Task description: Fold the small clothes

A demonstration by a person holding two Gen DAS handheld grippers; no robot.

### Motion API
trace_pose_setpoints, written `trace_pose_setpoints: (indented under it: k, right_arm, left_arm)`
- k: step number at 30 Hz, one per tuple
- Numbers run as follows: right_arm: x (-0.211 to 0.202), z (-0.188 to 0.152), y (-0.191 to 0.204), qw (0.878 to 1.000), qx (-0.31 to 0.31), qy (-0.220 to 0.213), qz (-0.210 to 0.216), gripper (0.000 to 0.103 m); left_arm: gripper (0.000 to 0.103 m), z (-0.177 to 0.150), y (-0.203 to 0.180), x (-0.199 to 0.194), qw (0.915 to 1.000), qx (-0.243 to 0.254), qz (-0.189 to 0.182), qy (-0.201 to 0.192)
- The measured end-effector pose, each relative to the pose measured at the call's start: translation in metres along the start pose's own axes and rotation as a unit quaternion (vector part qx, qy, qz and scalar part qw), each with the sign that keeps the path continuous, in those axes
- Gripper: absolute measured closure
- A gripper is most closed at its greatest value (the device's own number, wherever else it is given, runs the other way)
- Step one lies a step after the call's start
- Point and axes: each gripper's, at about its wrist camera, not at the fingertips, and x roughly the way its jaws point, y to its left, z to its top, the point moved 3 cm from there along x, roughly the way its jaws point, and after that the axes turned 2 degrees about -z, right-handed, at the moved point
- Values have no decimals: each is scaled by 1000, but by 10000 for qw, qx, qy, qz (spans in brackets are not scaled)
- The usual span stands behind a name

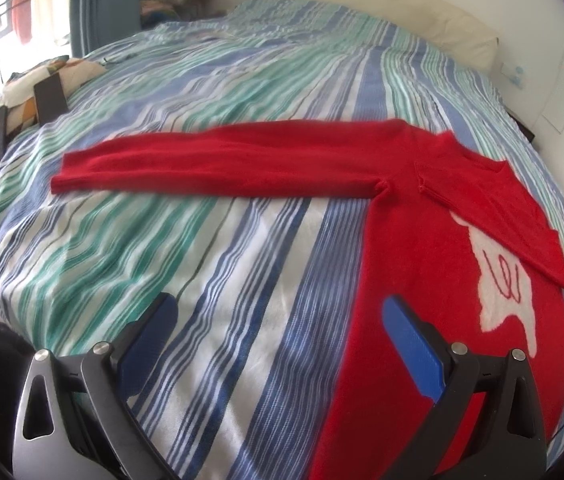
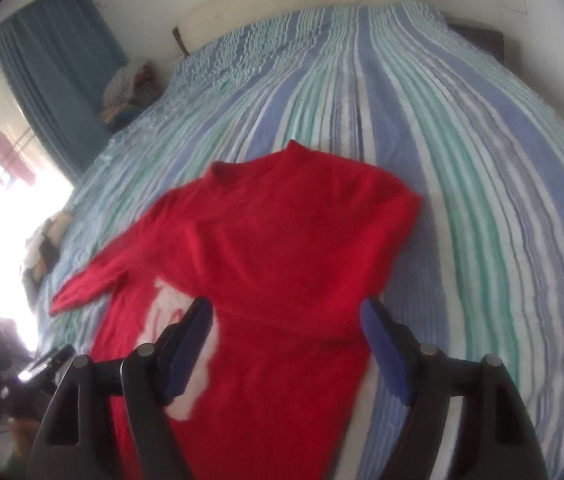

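Here the red sweater [image 1: 421,216] lies flat on the striped bed [image 1: 202,240]; left tool [image 1: 278,332] and right tool [image 2: 285,340] both gape wide, empty.

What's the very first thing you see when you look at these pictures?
A bright red sweater lying flat on the striped bedspread catches the eye first. One sleeve stretches straight out across the bed, the other sleeve is folded over the white picture on its front. At the bottom of each view, a hand-held gripper stands open above the bed, left and right.
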Motion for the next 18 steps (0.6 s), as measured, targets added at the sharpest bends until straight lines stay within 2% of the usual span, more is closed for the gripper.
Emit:
trace_pose_setpoints:
  k: [3, 6, 9, 12, 15, 18]
  right_arm:
    - [-9, -49, -42, 9979, -39, 89, -645, 27]
    - [-22, -84, -77, 9945, 408, 17, -960, 27]
    - [-41, -103, -101, 9886, 855, -277, -1212, 27]
    - [-51, -114, -105, 9814, 979, -495, -1573, 22]
    - [-40, -125, -103, 9795, 1092, -387, -1651, 21]
    - [-32, -131, -97, 9788, 912, -418, -1787, 10]
  left_arm:
    - [1, -2, -3, 2, 10000, 73, 38, 39]
    - [1, -5, -5, 1, 9999, 131, 44, 63]
    - [1, -7, -10, 3, 9997, 223, 69, 86]
    - [1, -8, -11, 2, 9996, 275, 54, 96]
    - [1, -9, -11, -1, 9994, 319, 70, 63]
    - [1, -8, -9, -3, 9995, 300, 58, 47]
